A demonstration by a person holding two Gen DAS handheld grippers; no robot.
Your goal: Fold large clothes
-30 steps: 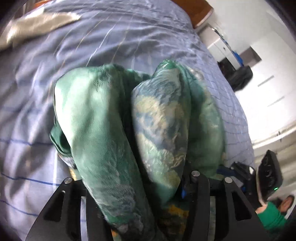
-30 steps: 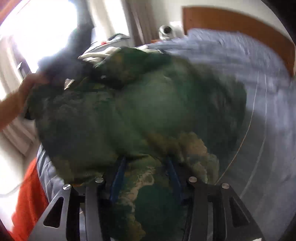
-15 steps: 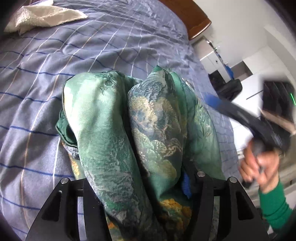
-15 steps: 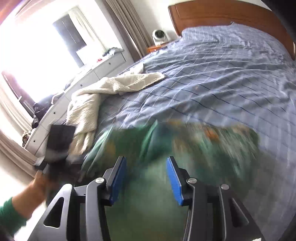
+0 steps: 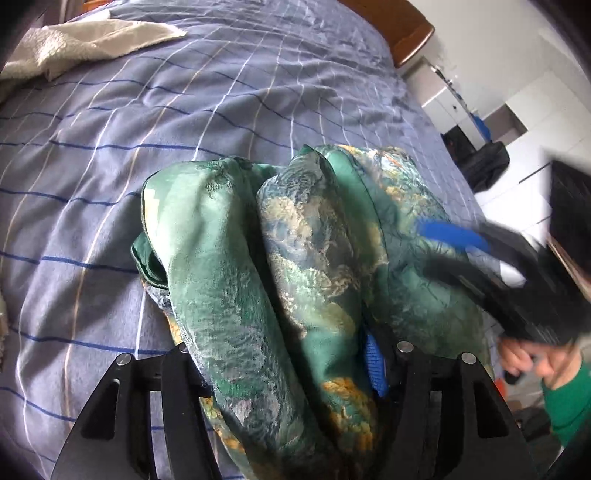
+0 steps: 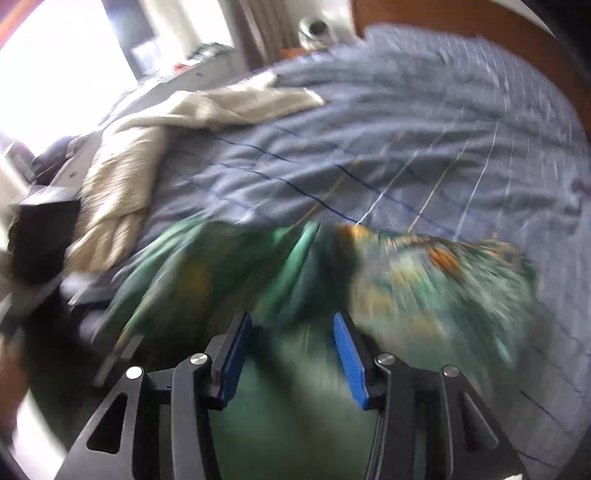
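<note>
A green garment (image 5: pixel 229 266) with a gold and blue pattern lies bunched in a heap on the blue checked bed cover (image 5: pixel 221 110). My left gripper (image 5: pixel 284 354) is shut on a thick fold of it, and the cloth fills the gap and hides the left finger's pad. In the right wrist view the garment (image 6: pixel 443 280) is a motion-blurred mound. My right gripper (image 6: pixel 291 325) hovers over its near side, open, with nothing between its blue pads (image 6: pixel 347 354). The left wrist view shows the right gripper (image 5: pixel 436 247) blurred above the garment's right edge.
A cream fleece blanket (image 6: pixel 122 177) lies along the bed's left side, and it shows far left (image 5: pixel 74 48) in the left wrist view. A wooden headboard (image 5: pixel 402 26) stands behind. A hand (image 5: pixel 517 358) and green sleeve (image 5: pixel 569 398) hold the right tool beside the bed.
My right gripper let go of the garment, pulled back and swung across above it, coming into the left wrist view from the right. The garment dropped onto the bed. My left gripper kept its place.
</note>
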